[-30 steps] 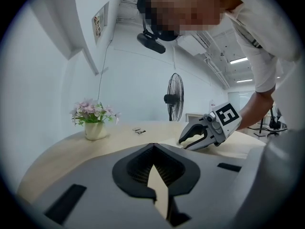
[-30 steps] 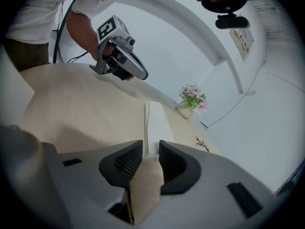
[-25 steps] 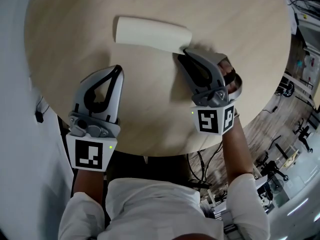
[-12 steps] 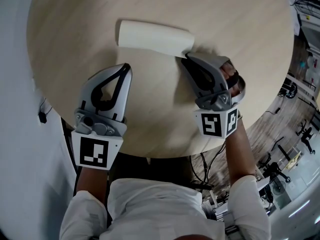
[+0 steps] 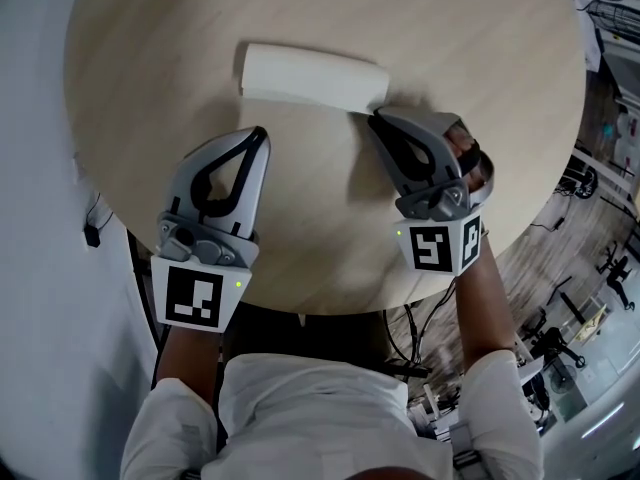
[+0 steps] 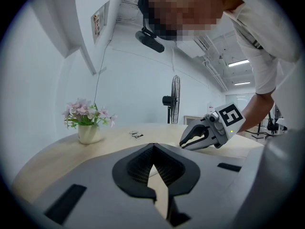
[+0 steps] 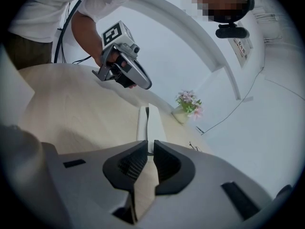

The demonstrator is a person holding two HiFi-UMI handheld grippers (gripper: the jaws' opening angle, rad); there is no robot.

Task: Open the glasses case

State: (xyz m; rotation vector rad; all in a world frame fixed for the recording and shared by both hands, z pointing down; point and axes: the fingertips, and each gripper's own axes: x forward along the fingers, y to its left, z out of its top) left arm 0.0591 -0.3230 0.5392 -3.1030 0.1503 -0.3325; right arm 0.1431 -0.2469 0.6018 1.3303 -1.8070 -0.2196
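A white glasses case [image 5: 312, 76] lies shut across the round wooden table [image 5: 480, 28]. My right gripper [image 5: 376, 116] is at the case's right end, its jaws nearly together and pinched on a thin edge there. In the right gripper view the case [image 7: 148, 120] runs straight away from the right gripper [image 7: 150, 144], with a dark seam along its length. My left gripper [image 5: 259, 134] is shut and empty, on the table just short of the case's near side. In the left gripper view the left gripper [image 6: 152, 148] has its jaws touching and shows the right gripper [image 6: 183, 143] ahead.
A small pot of pink flowers [image 6: 89, 128] and a pair of glasses [image 6: 135, 134] sit on the table's far side. A standing fan [image 6: 172, 99] is beyond the table. The table's edge [image 5: 300, 303] is close to my body.
My left gripper has moved forward toward the case's near side. The right gripper has stayed at the case's right end.
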